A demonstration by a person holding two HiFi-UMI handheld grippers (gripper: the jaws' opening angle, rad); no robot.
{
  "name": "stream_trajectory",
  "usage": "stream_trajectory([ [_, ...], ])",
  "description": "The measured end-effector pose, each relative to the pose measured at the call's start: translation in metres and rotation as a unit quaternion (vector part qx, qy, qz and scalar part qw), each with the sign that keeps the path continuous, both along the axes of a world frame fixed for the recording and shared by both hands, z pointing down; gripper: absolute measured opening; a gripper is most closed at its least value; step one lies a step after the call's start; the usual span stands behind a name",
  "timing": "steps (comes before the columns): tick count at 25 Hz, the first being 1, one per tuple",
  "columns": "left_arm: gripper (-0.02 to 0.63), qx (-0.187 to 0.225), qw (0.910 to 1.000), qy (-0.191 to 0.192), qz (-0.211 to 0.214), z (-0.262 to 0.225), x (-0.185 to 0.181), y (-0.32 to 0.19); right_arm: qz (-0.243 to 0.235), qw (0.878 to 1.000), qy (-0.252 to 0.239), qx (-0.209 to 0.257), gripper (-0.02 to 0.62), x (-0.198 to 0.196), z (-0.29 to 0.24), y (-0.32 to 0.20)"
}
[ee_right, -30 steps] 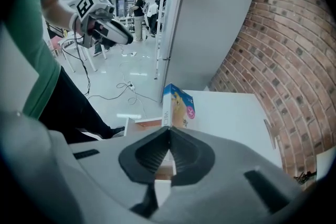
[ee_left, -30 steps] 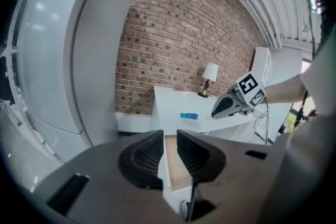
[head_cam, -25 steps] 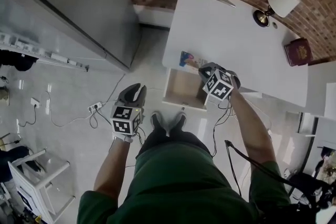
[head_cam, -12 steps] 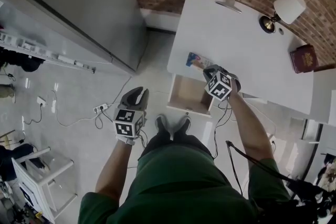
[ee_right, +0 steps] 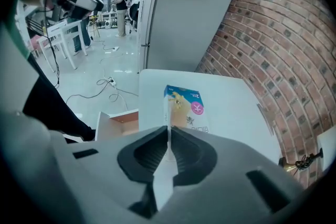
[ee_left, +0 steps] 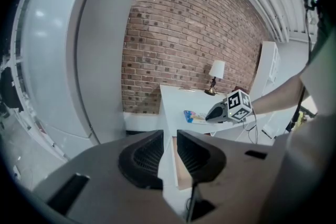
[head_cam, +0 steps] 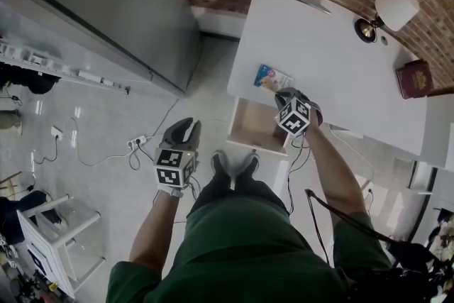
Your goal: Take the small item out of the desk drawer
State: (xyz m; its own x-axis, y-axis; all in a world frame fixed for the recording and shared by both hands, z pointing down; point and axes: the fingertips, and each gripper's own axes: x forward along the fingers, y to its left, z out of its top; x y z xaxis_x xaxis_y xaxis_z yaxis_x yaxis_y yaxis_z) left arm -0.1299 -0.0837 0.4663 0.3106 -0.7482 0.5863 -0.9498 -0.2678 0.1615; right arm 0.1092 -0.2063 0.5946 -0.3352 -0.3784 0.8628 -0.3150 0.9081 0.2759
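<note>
Pinching the near edge of a small blue packet [ee_right: 184,107] with the right hand-held gripper [ee_right: 168,136], jaws pressed together on it. Holding that packet near the front left corner of the white bench [head_cam: 333,53], just above the pulled-out drawer [head_cam: 257,125]. Hanging the left hand-held gripper [ee_left: 169,139] over the floor, well off the bench's left edge, jaws slightly spread and gripping nothing.

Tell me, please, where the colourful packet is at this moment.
In the head view the colourful packet lies on the white desk near its front edge, behind the open drawer, beside the right tool.
</note>
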Motion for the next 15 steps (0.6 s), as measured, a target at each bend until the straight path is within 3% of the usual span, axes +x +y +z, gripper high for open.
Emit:
stream_trajectory([
  [9,0.072,-0.009,0.9998,0.012,0.010,0.002,0.002,0.001,0.050,0.997,-0.052,0.005,0.065,-0.001,-0.017,0.001],
  [15,0.072,0.020,0.9995,0.016,0.016,-0.012,0.005,-0.013,0.104,0.987,-0.113,0.045,0.055,0.006,-0.067,-0.006],
])
